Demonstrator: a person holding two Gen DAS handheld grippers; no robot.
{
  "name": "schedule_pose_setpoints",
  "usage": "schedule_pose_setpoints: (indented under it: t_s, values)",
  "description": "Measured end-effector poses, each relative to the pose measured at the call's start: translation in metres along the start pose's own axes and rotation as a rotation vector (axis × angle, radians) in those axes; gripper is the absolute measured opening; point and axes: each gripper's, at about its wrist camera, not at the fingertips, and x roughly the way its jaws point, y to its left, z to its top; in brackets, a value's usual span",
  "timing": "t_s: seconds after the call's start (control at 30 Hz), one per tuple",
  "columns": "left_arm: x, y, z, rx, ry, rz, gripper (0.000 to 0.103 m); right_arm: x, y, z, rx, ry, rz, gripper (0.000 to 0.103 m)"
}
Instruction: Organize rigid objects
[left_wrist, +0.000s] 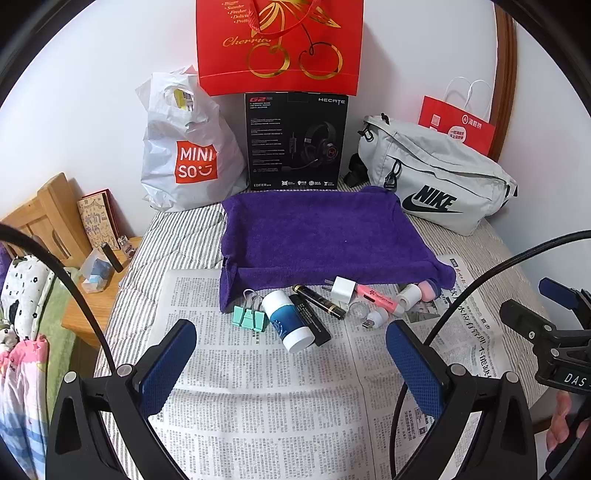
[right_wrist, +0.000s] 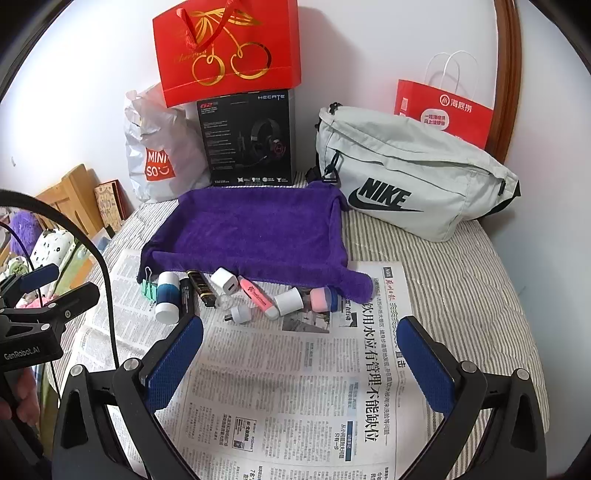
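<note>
Small rigid items lie in a row on the newspaper in front of a purple towel tray: green binder clips, a blue-and-white bottle, a black tube, a black-and-gold tube, a white charger cube, a pink highlighter, a white plug, a white cylinder and a pink-blue cap. My left gripper is open and empty, just short of the bottle. My right gripper is open and empty, short of the highlighter.
Behind the tray stand a Miniso bag, a black headset box, a red gift bag, a grey Nike pouch and a red paper bag. A wooden bedside stand is at left.
</note>
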Motion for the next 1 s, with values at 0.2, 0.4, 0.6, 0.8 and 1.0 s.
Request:
schedule_pose_setpoints:
  t_s: [0.2, 0.4, 0.6, 0.8, 1.0]
  values:
    - [0.0001, -0.0002, 0.0001, 0.000, 0.001, 0.000, 0.103, 0.0005, 0.0011, -0.0002, -0.002, 0.001, -0.004, 0.103]
    - [0.0001, -0.0010, 0.0002, 0.004, 0.000, 0.001, 0.103, 0.0008, 0.0009, 0.0000, 0.002, 0.000, -0.003, 0.103]
    - [0.0001, -0.0014, 0.0001, 0.002, 0.000, 0.001, 0.103, 0.0006, 0.0010, -0.0002, 0.003, 0.000, -0.004, 0.103]
    - [0.0000, -0.0014, 0.0001, 0.003, 0.000, 0.002, 0.103, 0.0003, 0.0017, -0.0005, 0.001, 0.002, -0.005, 0.103]
    - [-0.0018, -0.0033, -0.0006, 0.009, 0.000, 0.002, 0.103, -0.0007, 0.0029, -0.0015, -0.002, 0.000, -0.003, 0.103]
